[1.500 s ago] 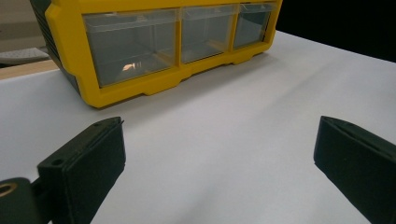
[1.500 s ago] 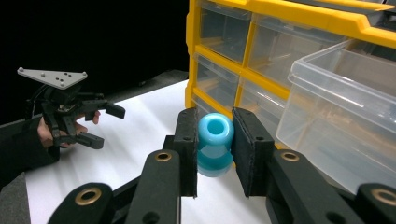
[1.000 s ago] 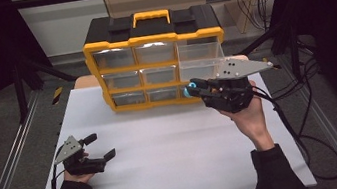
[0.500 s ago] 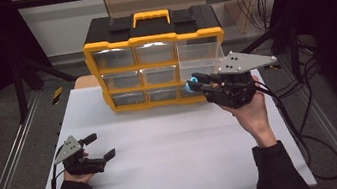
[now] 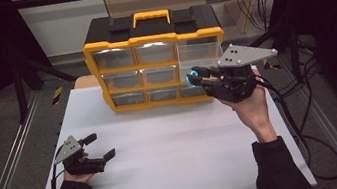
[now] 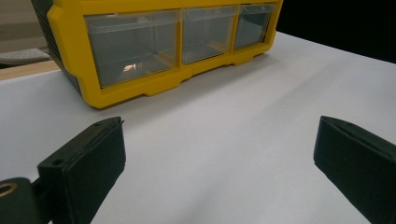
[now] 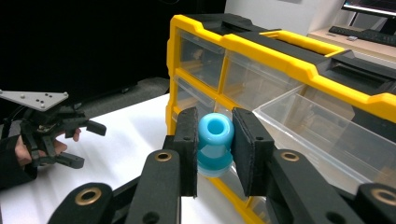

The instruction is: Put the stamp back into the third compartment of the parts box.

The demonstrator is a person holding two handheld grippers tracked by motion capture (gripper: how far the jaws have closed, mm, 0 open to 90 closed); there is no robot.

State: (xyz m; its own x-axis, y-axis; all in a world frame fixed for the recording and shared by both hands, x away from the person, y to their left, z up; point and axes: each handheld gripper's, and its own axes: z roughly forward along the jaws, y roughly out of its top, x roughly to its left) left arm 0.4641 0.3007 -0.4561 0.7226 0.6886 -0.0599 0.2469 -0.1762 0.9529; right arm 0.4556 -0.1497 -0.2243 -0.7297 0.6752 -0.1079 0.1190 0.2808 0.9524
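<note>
1. Right gripper view: right gripper (image 7: 214,149) is clamped on a blue spool-shaped piece (image 7: 215,143), one black pad on each side, piece upright with its open ring end on top.
2. The piece is off the table, in front of the yellow and black drawer cabinet (image 7: 289,51), next to a clear drawer (image 7: 327,126) that is pulled out of the top row.
3. High view: right gripper (image 5: 198,77) is held up by the person's right hand (image 5: 252,107) at the cabinet's (image 5: 153,38) right end, jaws pointing left toward the front. The blue piece (image 5: 192,75) shows at the jaw tips, just beside the open drawer's (image 5: 199,52) front corner. Can't tell whether it touches the drawer.
4. Grey three-cornered plate (image 5: 245,54) sits on top of the right gripper; cable (image 5: 302,120) trails off the right side of the table.
5. Left gripper view: jaws stand wide apart, nothing between them, just bare white table (image 6: 243,140). Cabinet's bottom row of clear drawers (image 6: 135,44) is ahead, well apart from the jaws.
6. High view: left gripper (image 5: 101,146) is low at the near-left part of the white table (image 5: 174,149), held in the left hand (image 5: 78,174), jaws open and pointing right.
7. Cabinet stands at the table's far edge, yellow carry handle (image 5: 151,17) on its black top. Other drawers look shut.
</note>
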